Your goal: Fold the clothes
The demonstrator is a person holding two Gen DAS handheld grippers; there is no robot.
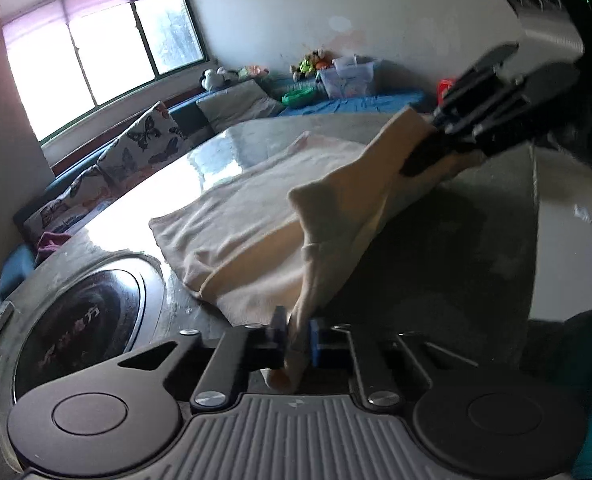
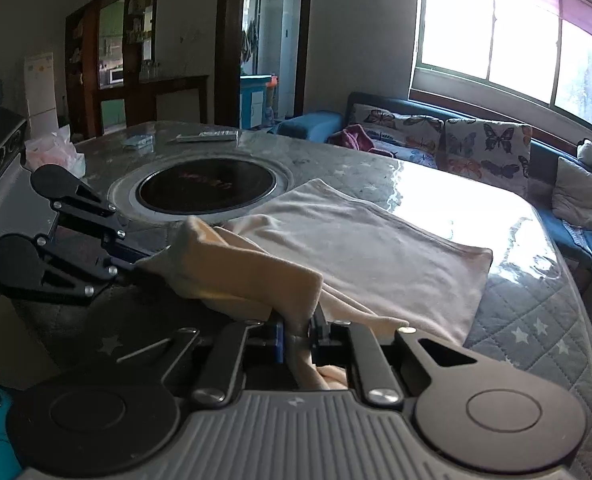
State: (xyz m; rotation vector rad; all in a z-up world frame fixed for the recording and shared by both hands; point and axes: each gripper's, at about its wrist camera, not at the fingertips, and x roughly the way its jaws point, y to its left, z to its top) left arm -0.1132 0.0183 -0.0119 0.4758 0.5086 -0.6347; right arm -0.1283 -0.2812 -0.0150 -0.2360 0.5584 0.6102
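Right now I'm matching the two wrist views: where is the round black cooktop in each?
Left wrist: cooktop at lower left, left of the cream cloth.
Right wrist: cooktop at centre left, behind the lifted cloth.
Shared landmark: the butterfly cushions under the window.

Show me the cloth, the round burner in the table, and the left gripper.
cloth (image 2: 355, 240), right wrist view, on its flat part lying on the table
burner (image 2: 206, 186), right wrist view, on its dark glass middle
left gripper (image 1: 296, 340), left wrist view, midway between fingertips, clamped on the cloth
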